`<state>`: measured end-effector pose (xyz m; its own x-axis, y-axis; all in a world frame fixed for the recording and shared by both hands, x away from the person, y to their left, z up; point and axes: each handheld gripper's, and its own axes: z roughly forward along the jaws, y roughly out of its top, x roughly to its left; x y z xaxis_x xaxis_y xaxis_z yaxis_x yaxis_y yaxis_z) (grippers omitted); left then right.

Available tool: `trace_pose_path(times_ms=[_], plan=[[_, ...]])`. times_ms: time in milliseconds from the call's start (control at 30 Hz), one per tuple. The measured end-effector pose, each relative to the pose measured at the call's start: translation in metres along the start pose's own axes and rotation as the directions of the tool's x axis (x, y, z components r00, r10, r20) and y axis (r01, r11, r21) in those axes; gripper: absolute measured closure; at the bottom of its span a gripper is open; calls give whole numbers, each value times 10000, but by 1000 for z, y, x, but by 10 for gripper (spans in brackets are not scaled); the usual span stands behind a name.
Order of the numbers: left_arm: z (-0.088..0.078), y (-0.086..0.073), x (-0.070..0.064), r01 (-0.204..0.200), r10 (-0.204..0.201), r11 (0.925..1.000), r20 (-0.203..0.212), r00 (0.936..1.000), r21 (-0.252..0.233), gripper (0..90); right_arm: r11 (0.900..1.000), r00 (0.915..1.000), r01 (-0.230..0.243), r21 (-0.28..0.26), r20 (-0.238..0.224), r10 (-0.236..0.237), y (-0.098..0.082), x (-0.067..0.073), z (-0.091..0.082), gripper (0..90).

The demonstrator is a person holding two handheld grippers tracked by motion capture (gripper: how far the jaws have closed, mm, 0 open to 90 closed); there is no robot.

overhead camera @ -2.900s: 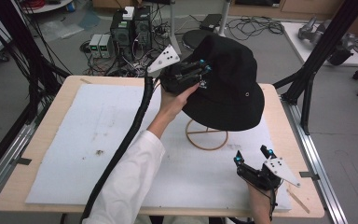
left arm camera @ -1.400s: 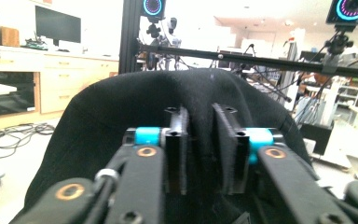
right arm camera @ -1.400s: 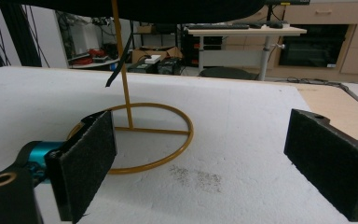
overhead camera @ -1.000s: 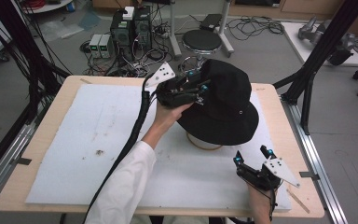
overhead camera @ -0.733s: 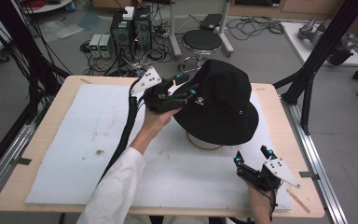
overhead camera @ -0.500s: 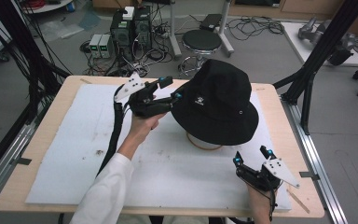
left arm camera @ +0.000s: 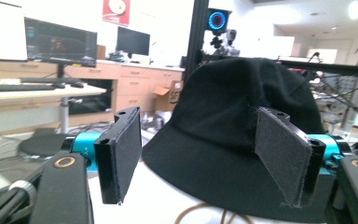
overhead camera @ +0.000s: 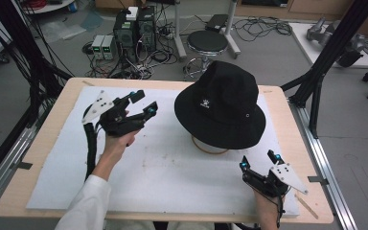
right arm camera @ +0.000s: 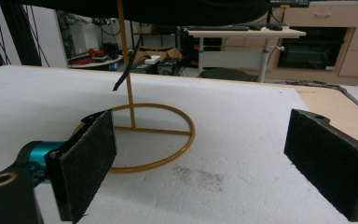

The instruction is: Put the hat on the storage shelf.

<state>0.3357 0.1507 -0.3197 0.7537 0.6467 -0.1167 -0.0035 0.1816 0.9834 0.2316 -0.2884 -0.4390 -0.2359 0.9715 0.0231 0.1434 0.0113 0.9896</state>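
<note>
The black bucket hat point(overhead camera: 223, 103) sits on a yellow wire stand point(right arm camera: 142, 135) mid-table. The left gripper point(overhead camera: 141, 105) hovers just beside its brim, jaws wide and empty. The right gripper point(overhead camera: 258, 162) rests near the table's front edge, jaws also wide.

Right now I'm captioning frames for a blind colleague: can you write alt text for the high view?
A black fabric bucket hat sits on a gold wire stand on a white-covered table. The left gripper, open, is held beside the hat's brim; the right gripper, open, rests near the table's front edge.
</note>
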Motion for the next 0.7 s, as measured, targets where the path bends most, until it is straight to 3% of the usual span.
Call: trace_pose_path(times_ms=[67,133,167,200,267,300,333,367,400,433,567,600,633,667,700], plan=[[-20,-3,6,-87,90,9999,-360,9993,85,321,10000,10000,20,-6,4,-20,0,1,0,85],[-26,-4,8,-86,90,9999,-446,9990,103,320,9999,9999,100,-24,11,-100,0,1,0,92],[-41,-7,14,-8,12,10000,-786,9969,59,319,10000,10000,68,-16,-54,-68,0,1,0,120],[-41,-7,14,-8,12,10000,-786,9969,59,318,10000,9999,87,-37,-118,-88,0,1,-1,131],[-55,-10,17,2,-10,10000,-1182,9930,-72,319,9999,9998,135,-52,-116,-136,0,2,0,131],[-70,-13,19,-20,-11,9998,-1597,9872,-194,319,9999,9999,130,-59,-107,-130,0,2,-1,130],[-70,-13,19,-20,-11,9998,-1597,9872,-194,320,9999,9999,130,-59,-107,-130,0,2,-1,130],[-85,-17,21,61,-111,9996,-1890,9819,-270,320,10000,10000,36,-23,-83,-36,0,2,-1,127],[-85,-17,21,61,-111,9996,-1890,9819,-270,320,10000,10000,36,-23,-83,-36,0,2,-1,127],[-99,-21,24,155,-199,9996,-2138,9767,-223,320,10000,10000,11,-20,10,-11,0,1,-1,126],[-124,-33,25,370,-318,9992,-2498,9678,162,316,10000,10000,-26,-12,21,26,0,1,-1,126],[-124,-33,25,370,-318,9992,-2498,9678,162,314,10000,10000,-8,-8,21,8,0,1,-1,125],[-139,-42,24,472,-376,9985,-2750,9607,286,314,10000,10000,-26,-20,25,26,0,2,-1,125],[-139,-42,24,472,-376,9985,-2750,9607,286,313,10000,10000,-26,-20,25,26,0,2,-1,125],[-154,-50,22,519,-379,9979,-3039,9520,381,313,10000,10000,73,-57,30,-73,0,1,0,125]])
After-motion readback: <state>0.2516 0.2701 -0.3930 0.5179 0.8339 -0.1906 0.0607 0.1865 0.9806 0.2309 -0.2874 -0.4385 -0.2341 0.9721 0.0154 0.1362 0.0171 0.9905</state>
